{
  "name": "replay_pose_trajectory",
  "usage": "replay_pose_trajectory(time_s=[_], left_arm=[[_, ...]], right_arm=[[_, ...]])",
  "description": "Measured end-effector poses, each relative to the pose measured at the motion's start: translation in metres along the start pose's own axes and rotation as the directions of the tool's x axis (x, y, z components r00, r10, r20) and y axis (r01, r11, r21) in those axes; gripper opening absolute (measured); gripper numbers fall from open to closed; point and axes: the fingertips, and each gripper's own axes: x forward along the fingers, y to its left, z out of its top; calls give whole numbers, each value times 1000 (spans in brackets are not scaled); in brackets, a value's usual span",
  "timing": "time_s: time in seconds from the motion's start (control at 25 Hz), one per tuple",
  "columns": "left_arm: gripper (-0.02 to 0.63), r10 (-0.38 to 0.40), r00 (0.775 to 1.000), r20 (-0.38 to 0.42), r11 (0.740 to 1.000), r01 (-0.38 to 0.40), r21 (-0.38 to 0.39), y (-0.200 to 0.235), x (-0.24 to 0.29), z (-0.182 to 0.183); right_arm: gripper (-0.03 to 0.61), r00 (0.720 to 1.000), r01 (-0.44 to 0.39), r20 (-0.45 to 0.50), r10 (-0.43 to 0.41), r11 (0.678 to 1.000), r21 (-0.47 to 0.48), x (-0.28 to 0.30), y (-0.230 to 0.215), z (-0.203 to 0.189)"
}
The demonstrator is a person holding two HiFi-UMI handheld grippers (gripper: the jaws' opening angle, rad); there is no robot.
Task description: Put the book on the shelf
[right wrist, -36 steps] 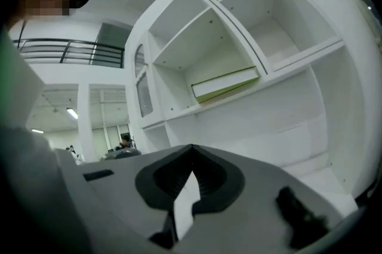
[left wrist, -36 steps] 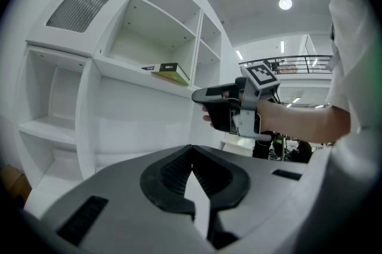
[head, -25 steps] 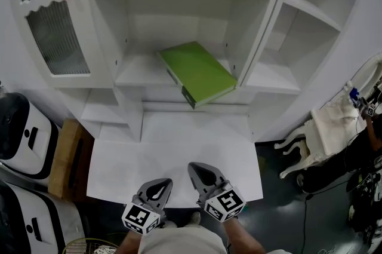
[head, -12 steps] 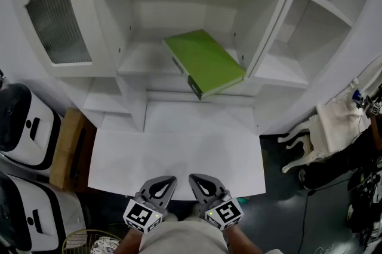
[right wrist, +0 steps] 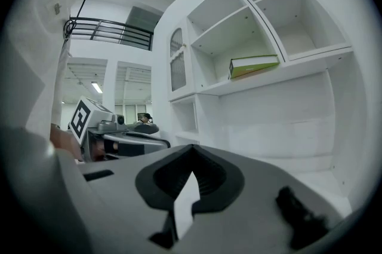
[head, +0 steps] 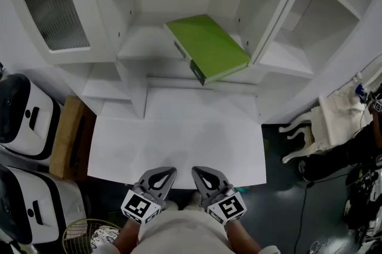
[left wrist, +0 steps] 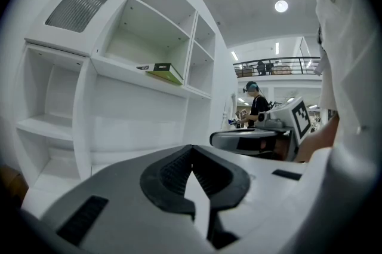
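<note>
Cases in white and black stand at our far left, below the cabinet's ribbed-glass door. We hold our left gripper low, close to our body, its jaws pressed together with nothing between them. Just beside it, our right gripper is likewise closed tight and empty. Farther in, well apart from both, the green book lies flat on the middle shelf, one corner poking past the front edge, near the upright divider. A white chair stands at our right.
</note>
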Motion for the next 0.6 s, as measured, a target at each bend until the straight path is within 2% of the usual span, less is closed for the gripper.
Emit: replay_pose_trajectory(time_s=[0.28, 0.6], left_arm=[[9, 2, 1000, -18, 1000, -2, -4, 8, -4, -7], [9, 3, 1000, 0, 1000, -3, -5, 8, -3, -4]], right_arm=[[11, 1000, 3, -10, -3, 1000, 3, 3, 2, -3], [11, 1000, -10, -21, 9, 1000, -21, 9, 5, -2]])
